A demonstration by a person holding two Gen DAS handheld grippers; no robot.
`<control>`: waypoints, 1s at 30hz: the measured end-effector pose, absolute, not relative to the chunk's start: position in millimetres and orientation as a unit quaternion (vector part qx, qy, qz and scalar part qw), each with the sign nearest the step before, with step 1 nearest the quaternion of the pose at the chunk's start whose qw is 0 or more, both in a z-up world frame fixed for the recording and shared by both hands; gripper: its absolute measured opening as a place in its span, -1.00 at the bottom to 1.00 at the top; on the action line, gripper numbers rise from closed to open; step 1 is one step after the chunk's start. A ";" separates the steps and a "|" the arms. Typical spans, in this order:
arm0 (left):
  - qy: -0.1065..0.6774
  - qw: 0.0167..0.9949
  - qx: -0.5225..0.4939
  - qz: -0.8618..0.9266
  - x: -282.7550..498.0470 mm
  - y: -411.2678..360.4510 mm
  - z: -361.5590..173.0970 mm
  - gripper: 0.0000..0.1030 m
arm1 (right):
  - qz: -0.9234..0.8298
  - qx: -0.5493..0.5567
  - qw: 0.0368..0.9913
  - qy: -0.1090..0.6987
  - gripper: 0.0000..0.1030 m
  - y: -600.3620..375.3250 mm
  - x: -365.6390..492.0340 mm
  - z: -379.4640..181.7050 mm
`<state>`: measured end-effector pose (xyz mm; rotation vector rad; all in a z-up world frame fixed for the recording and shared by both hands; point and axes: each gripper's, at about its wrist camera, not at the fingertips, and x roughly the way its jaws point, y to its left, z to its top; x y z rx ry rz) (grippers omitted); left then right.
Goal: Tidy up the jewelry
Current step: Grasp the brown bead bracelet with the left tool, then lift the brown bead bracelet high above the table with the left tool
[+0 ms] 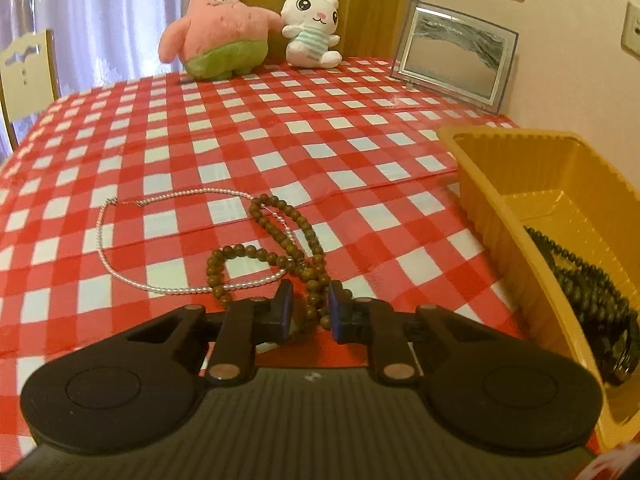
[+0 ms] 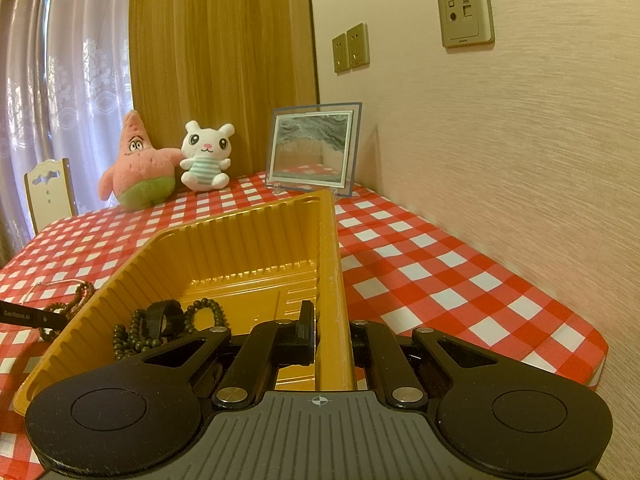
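Left gripper jaws are seen narrowed around the brown bead string at 6 o'clock on the checkered cloth, with a small gap still visible; pad contact cannot be told. White pearl chain is draped at 9 o'clock of the beads. Right gripper is clamped on the yellow tray wall; dark beads are held inside the tray.

Left claw narrowly parted, angled down; right claw clamped on tray wall.
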<state>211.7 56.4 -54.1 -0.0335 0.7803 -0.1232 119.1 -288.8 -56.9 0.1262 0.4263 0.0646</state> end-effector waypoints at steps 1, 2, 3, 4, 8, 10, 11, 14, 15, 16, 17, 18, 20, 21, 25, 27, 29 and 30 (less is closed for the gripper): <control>0.382 0.922 -0.022 -0.062 212.2 57.0 -54.9 -0.87 | 0.032 0.062 0.975 0.211 -0.88 -288.7 119.2 -56.9; 0.381 0.922 -0.025 -0.060 211.8 57.6 -55.5 -0.87 | 0.032 0.062 0.975 0.211 -0.88 -289.2 119.3 -57.0; 0.380 0.923 -0.028 -0.060 211.2 58.2 -56.0 -0.87 | 0.032 0.063 0.975 0.211 -0.88 -288.7 119.1 -56.9; 0.379 0.923 -0.030 -0.060 210.8 58.1 -56.2 -0.87 | 0.032 0.063 0.975 0.211 -0.88 -288.9 119.2 -57.0; 0.387 0.919 -0.049 -0.058 213.2 60.7 -57.3 -0.84 | 0.032 0.063 0.975 0.212 -0.88 -289.1 119.2 -57.0; 0.388 0.919 -0.050 -0.059 213.6 60.3 -58.2 -0.84 | 0.032 0.062 0.975 0.212 -0.88 -288.9 119.3 -57.1; 0.386 0.919 -0.049 -0.058 213.4 59.9 -58.2 -0.85 | 0.032 0.063 0.975 0.212 -0.88 -288.7 119.2 -57.0; 0.385 0.919 -0.053 -0.060 212.5 60.9 -58.1 -0.86 | 0.032 0.063 0.975 0.212 -0.88 -289.1 119.4 -57.3; 0.386 0.919 -0.054 -0.060 212.4 61.5 -58.0 -0.87 | 0.032 0.062 0.975 0.212 -0.88 -288.9 119.7 -57.7; 0.385 0.919 -0.055 -0.059 211.8 62.2 -57.4 -0.87 | 0.032 0.062 0.975 0.212 -0.88 -288.8 119.8 -57.6; 0.384 0.920 -0.055 -0.057 210.7 62.9 -56.0 -0.87 | 0.032 0.062 0.975 0.212 -0.88 -289.3 119.9 -57.6; 0.381 0.921 -0.054 -0.056 209.4 62.7 -54.0 -0.87 | 0.032 0.062 0.975 0.212 -0.88 -288.9 119.8 -57.5; 0.373 0.925 -0.052 -0.056 205.9 63.6 -46.8 -0.88 | 0.032 0.061 0.975 0.212 -0.88 -288.7 120.0 -57.8; 0.366 0.927 -0.051 -0.057 203.8 64.6 -41.5 -0.88 | 0.032 0.062 0.975 0.212 -0.88 -288.6 120.0 -57.8; 0.334 0.940 -0.041 -0.060 197.3 68.9 -12.9 -0.88 | 0.033 0.059 0.976 0.208 -0.88 -287.6 121.2 -58.7; 0.317 0.946 -0.034 -0.061 195.4 71.5 3.7 -0.88 | 0.036 0.058 0.976 0.206 -0.88 -286.6 122.0 -59.0; 0.299 0.952 -0.027 -0.060 193.7 74.2 21.5 -0.88 | 0.036 0.054 0.977 0.203 -0.88 -284.2 122.4 -58.9; 0.290 0.955 -0.023 -0.059 192.7 75.2 30.8 -0.88 | 0.037 0.051 0.977 0.202 -0.88 -282.8 123.0 -57.8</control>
